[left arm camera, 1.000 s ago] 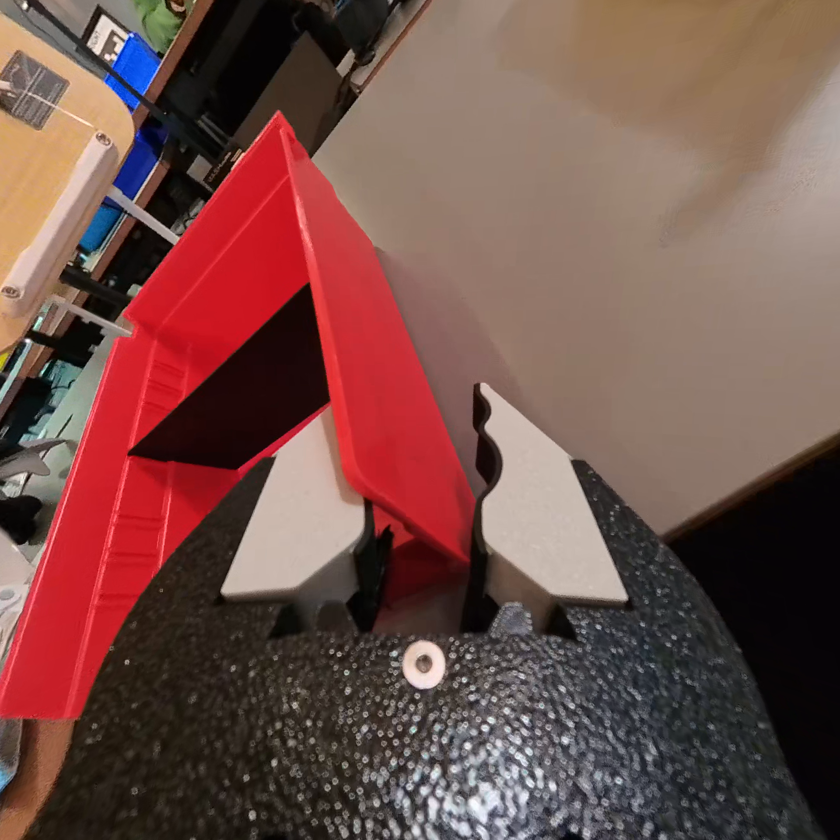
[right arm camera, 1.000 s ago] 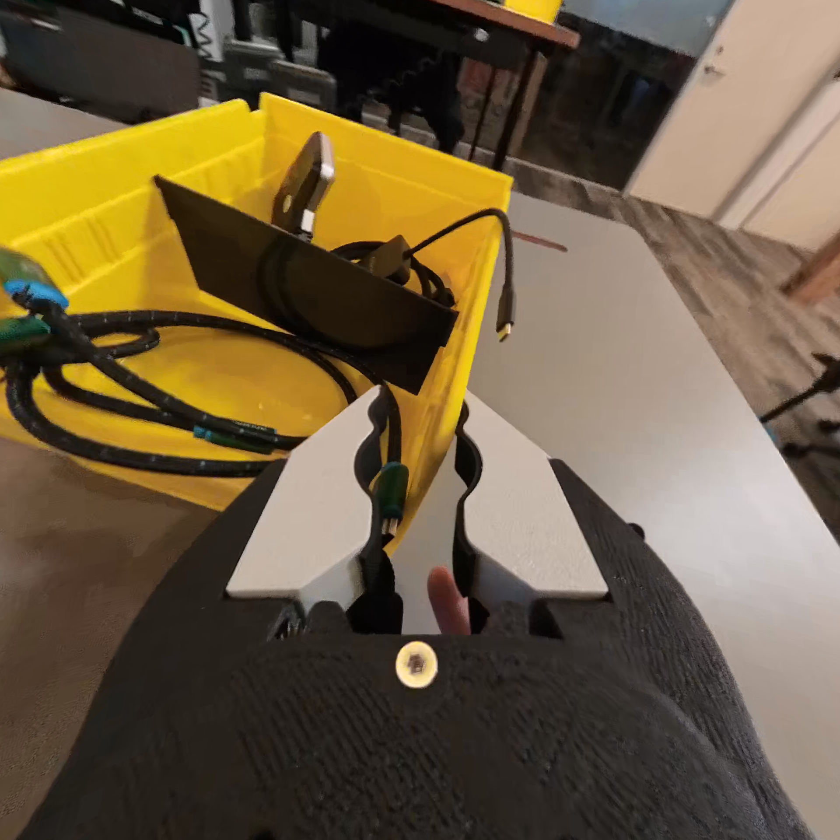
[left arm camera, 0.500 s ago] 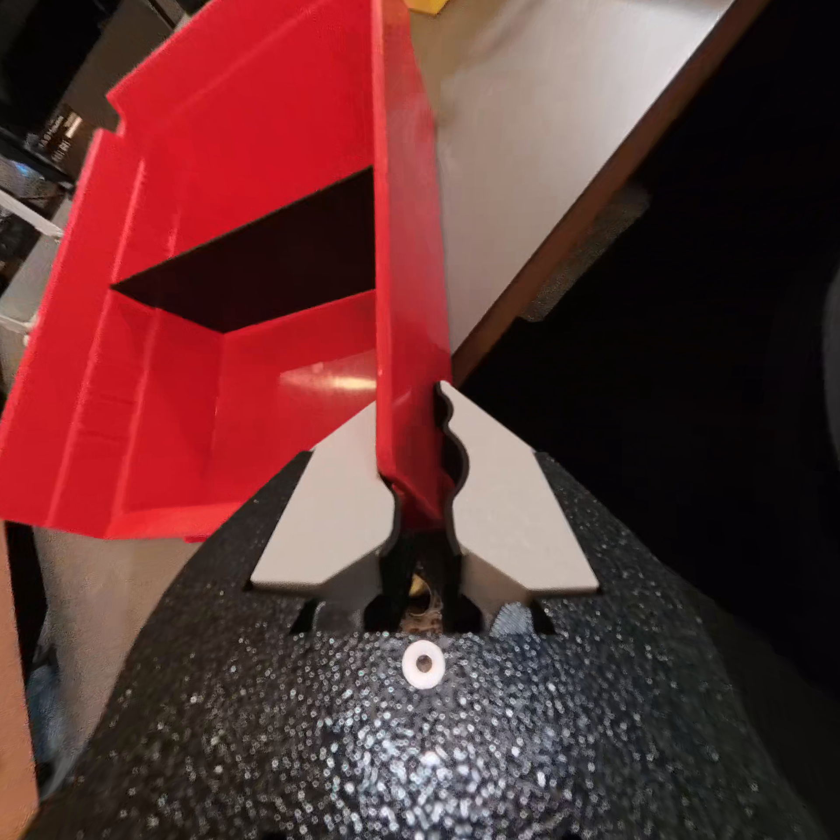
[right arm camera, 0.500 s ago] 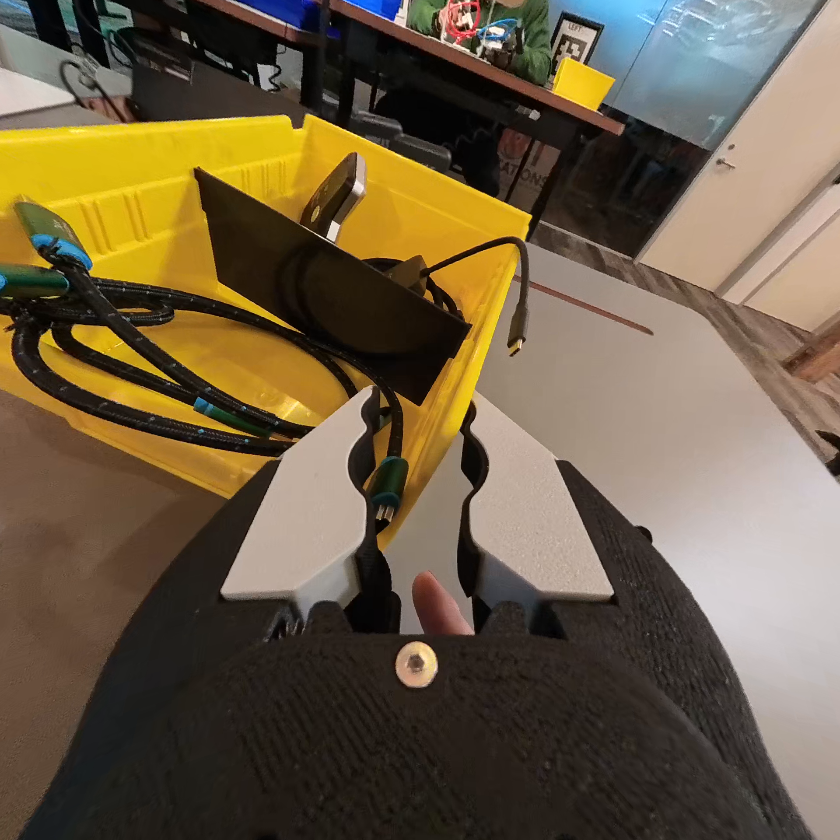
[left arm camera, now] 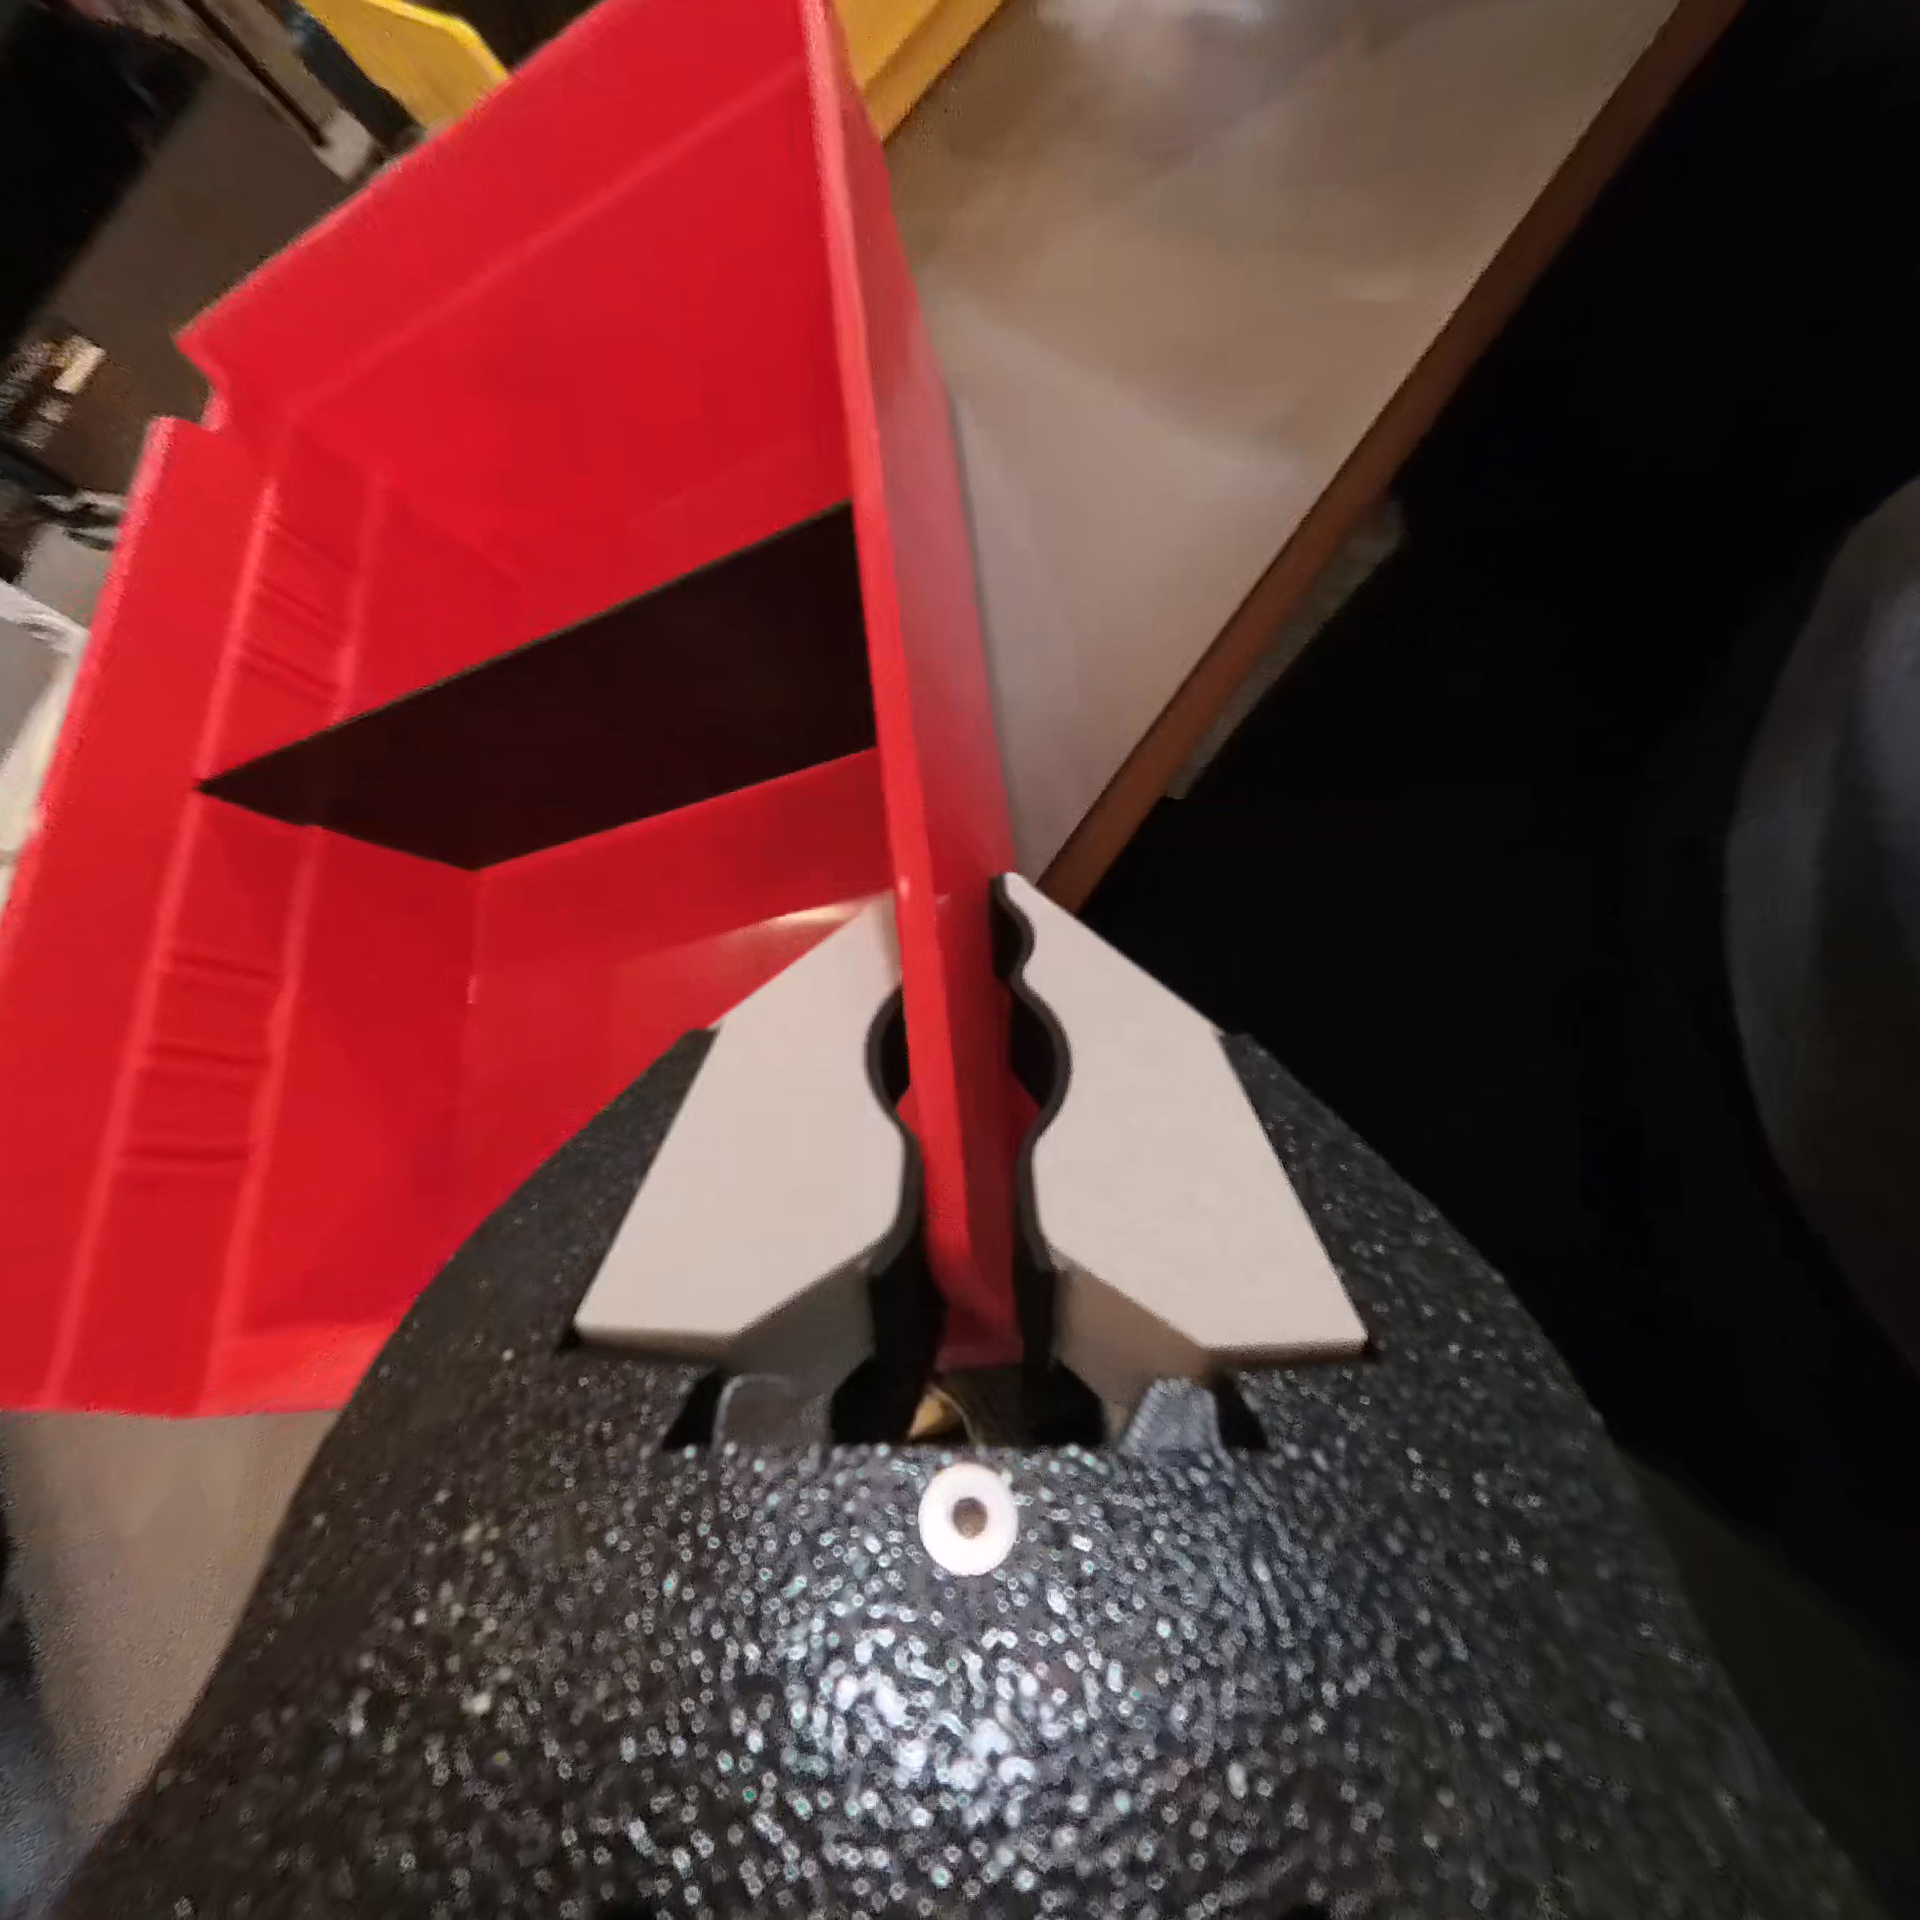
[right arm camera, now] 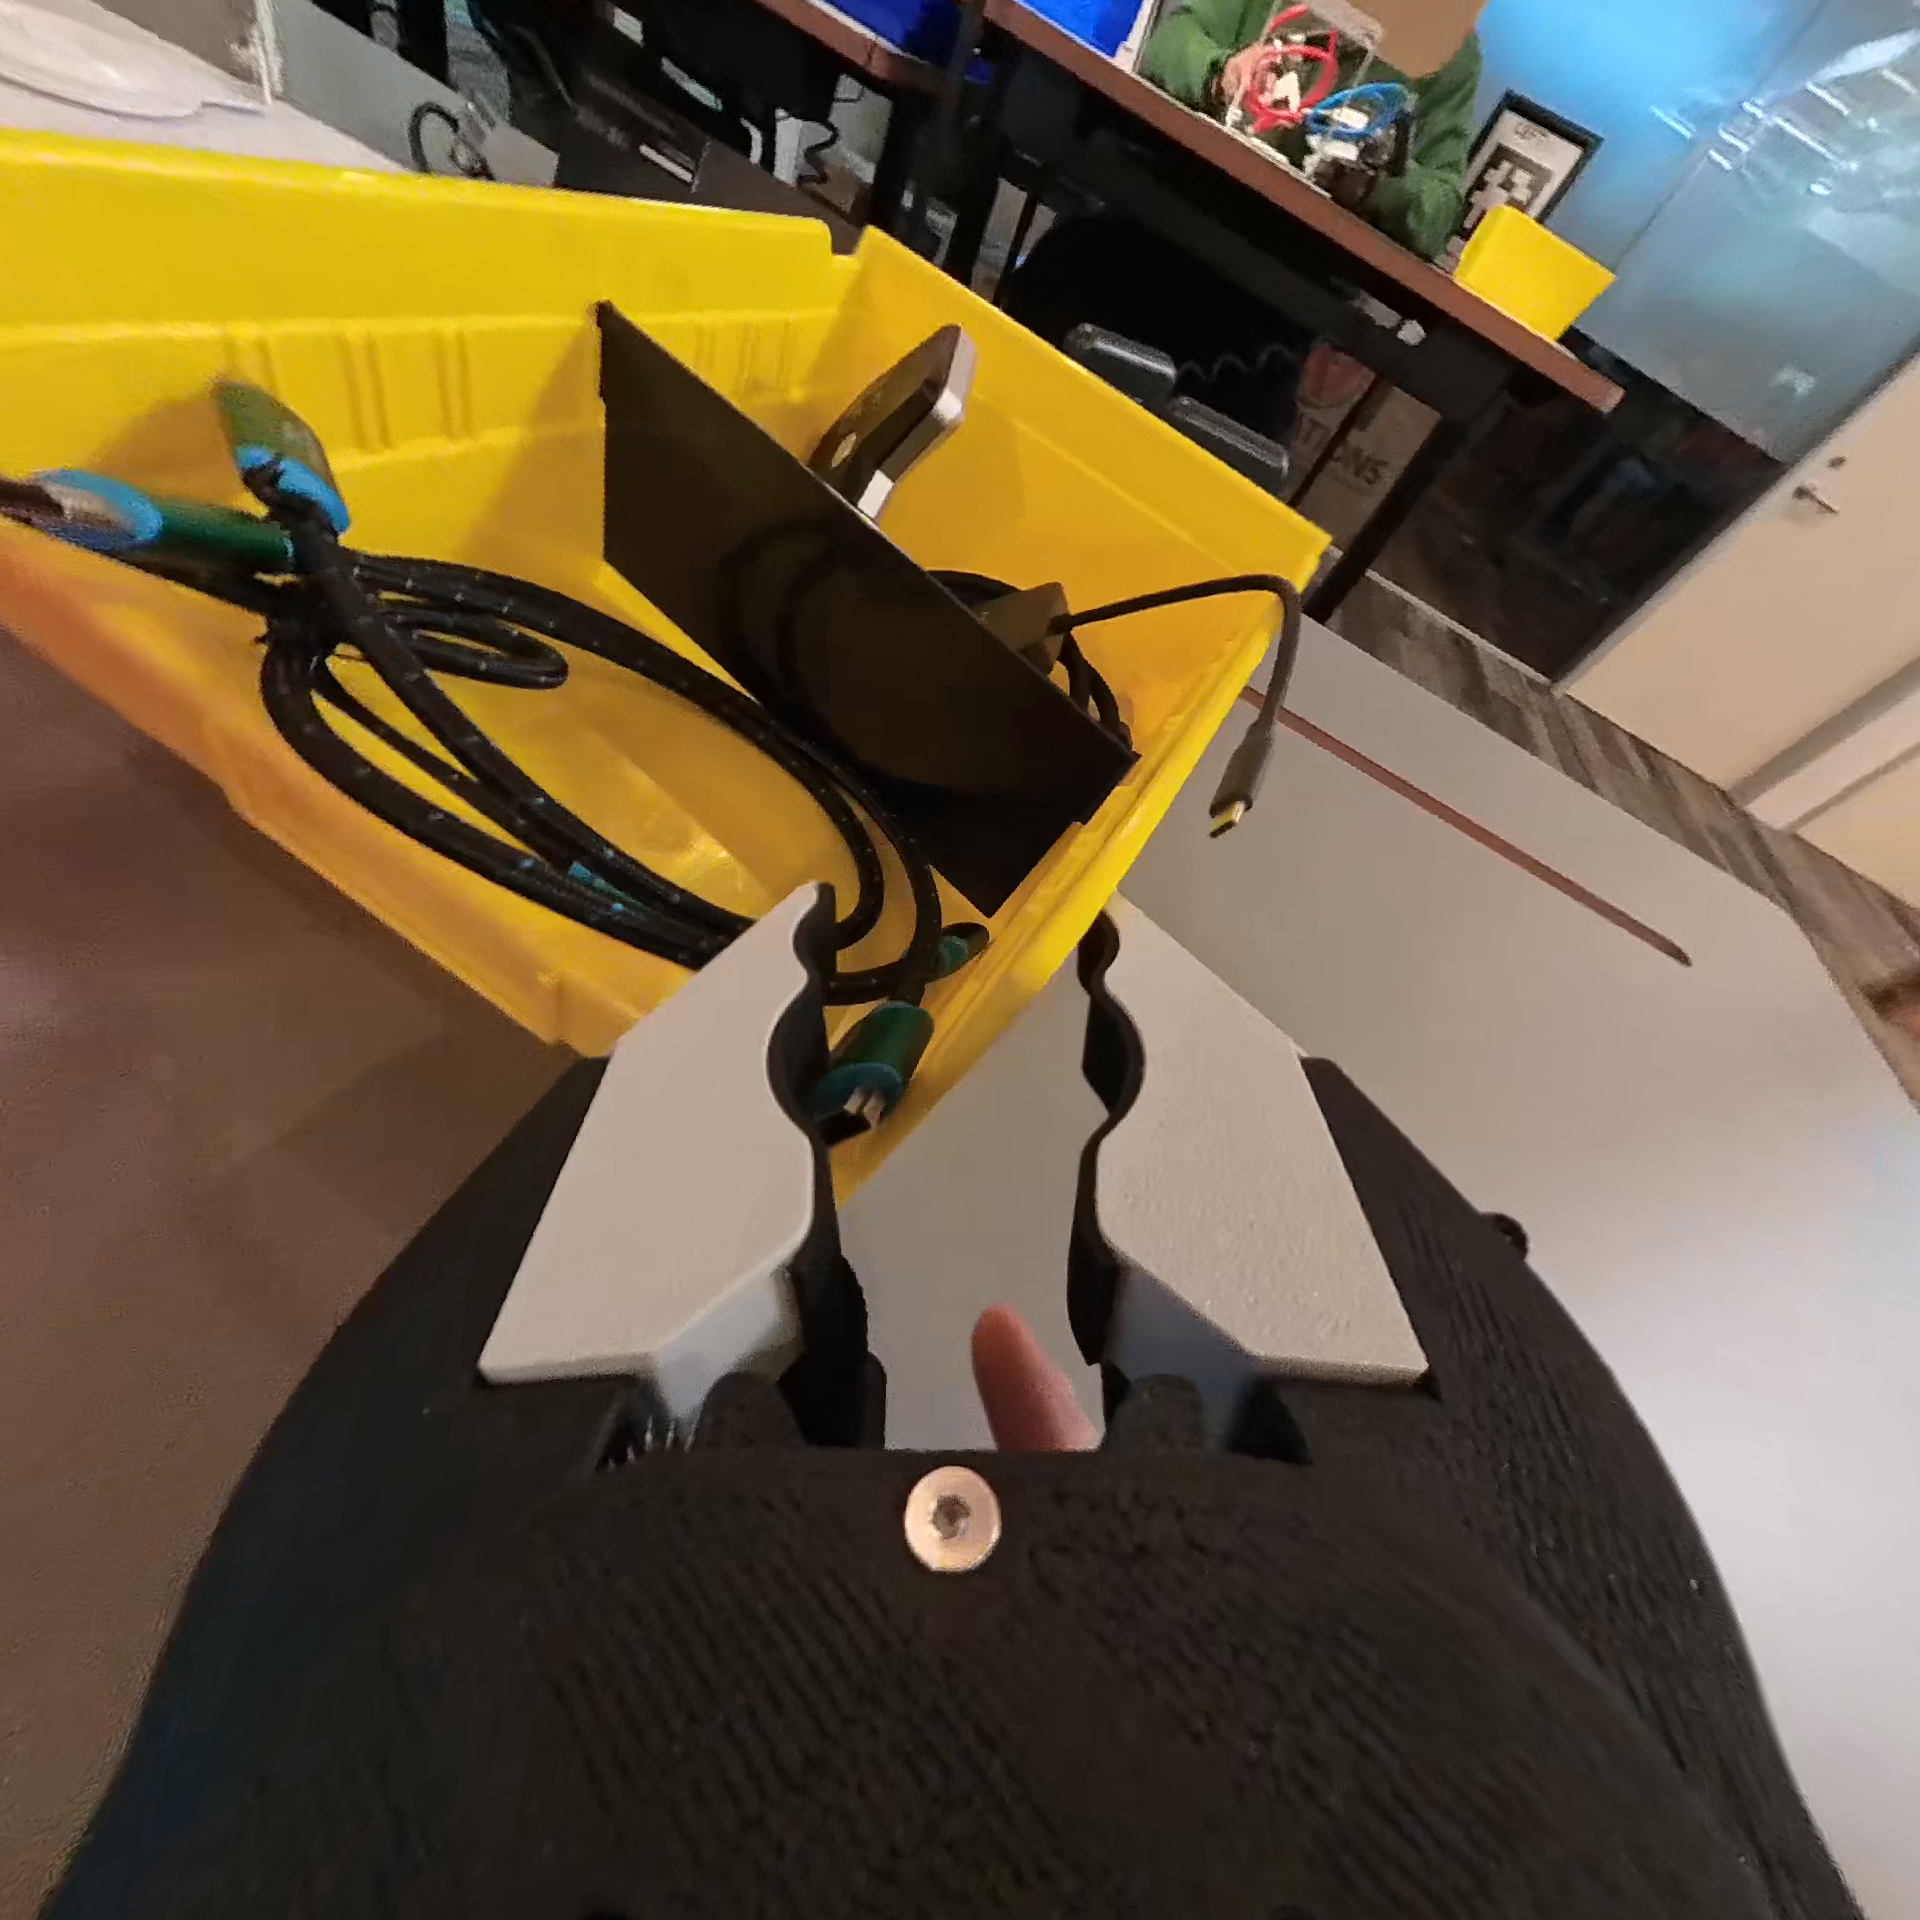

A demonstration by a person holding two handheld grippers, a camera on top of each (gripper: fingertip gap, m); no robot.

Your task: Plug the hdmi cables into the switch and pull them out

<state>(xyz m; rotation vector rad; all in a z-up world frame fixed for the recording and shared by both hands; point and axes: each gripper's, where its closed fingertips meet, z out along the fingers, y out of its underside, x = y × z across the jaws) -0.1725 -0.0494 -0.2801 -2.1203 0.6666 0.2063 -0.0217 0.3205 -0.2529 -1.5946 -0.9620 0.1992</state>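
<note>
In the right wrist view, black braided HDMI cables (right arm camera: 499, 727) with green and blue plugs lie coiled in a yellow bin (right arm camera: 416, 229). One green plug (right arm camera: 878, 1049) lies beside my left finger. A grey switch (right arm camera: 904, 416) stands tilted behind the bin's black divider (right arm camera: 831, 665), and its thin cable's plug (right arm camera: 1242, 774) hangs over the rim. My right gripper (right arm camera: 956, 914) is open and straddles the bin's near right wall without touching it. In the left wrist view, my left gripper (left arm camera: 951, 925) is shut on the side wall of an empty red bin (left arm camera: 520, 520).
The red bin has a black divider (left arm camera: 582, 727) and sits near the table's brown edge (left arm camera: 1351, 499), with dark floor beyond. A yellow bin corner (left arm camera: 416, 52) shows behind it. A person in green (right arm camera: 1444, 156) sits at a far desk beside a small yellow box (right arm camera: 1527, 270). The tips of one gripper are about 40 centimeters away from the tips of the other.
My left gripper has closed on the red bin's wall, and the view has swung toward the table edge. My right gripper stays open at the yellow bin's wall, now tilted upward.
</note>
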